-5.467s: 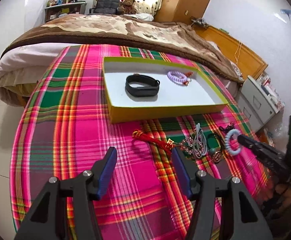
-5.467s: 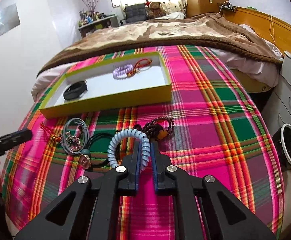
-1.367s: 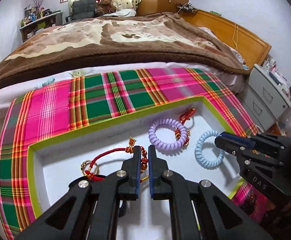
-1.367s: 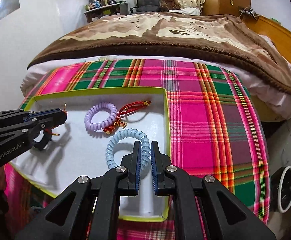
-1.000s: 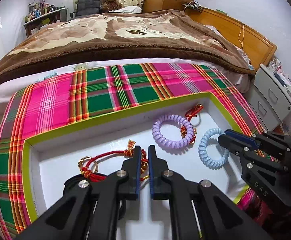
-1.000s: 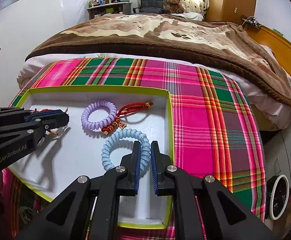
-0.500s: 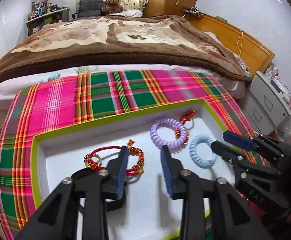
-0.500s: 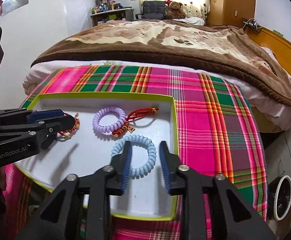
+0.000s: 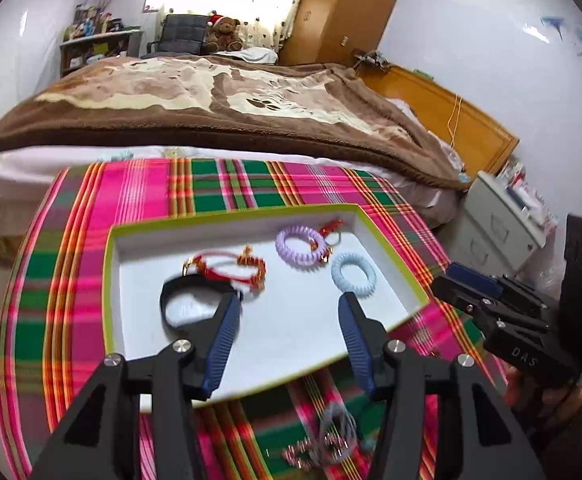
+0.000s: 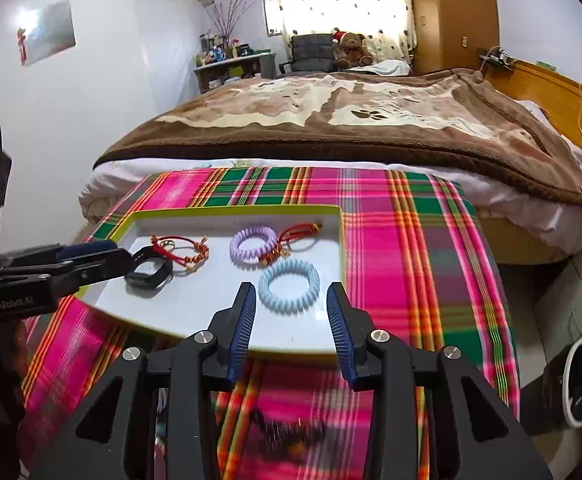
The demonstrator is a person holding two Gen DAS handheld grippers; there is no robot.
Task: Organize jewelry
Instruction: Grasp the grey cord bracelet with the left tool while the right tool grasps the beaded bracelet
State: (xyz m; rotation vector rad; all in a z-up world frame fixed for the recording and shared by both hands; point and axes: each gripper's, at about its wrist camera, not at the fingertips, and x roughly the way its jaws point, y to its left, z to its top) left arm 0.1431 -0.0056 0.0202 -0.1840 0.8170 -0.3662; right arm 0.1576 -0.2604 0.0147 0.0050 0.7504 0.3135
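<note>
A white tray with a yellow-green rim [image 9: 109, 280] [image 10: 341, 240] lies on the plaid cloth. In it lie a black band [image 9: 189, 306] [image 10: 149, 272], a red cord bracelet [image 9: 227, 270] [image 10: 179, 250], a purple coil band [image 9: 301, 240] [image 10: 253, 246] with a red charm beside it, and a light blue coil band [image 9: 353, 274] [image 10: 289, 284]. My left gripper [image 9: 287, 306] is open and empty above the tray's near part. My right gripper [image 10: 291, 300] is open and empty just behind the blue band. Loose jewelry [image 9: 331, 440] [image 10: 283, 432] lies blurred on the cloth in front of the tray.
The plaid cloth [image 9: 71, 240] covers a round table. A bed with a brown blanket [image 10: 351, 120] stands behind it. A grey drawer unit [image 9: 503, 224] stands at the right, and a round bin [image 10: 579, 384] sits on the floor.
Both grippers have opened wide and pulled back and up from the tray. The red cord bracelet and the blue coil band now lie free in the tray.
</note>
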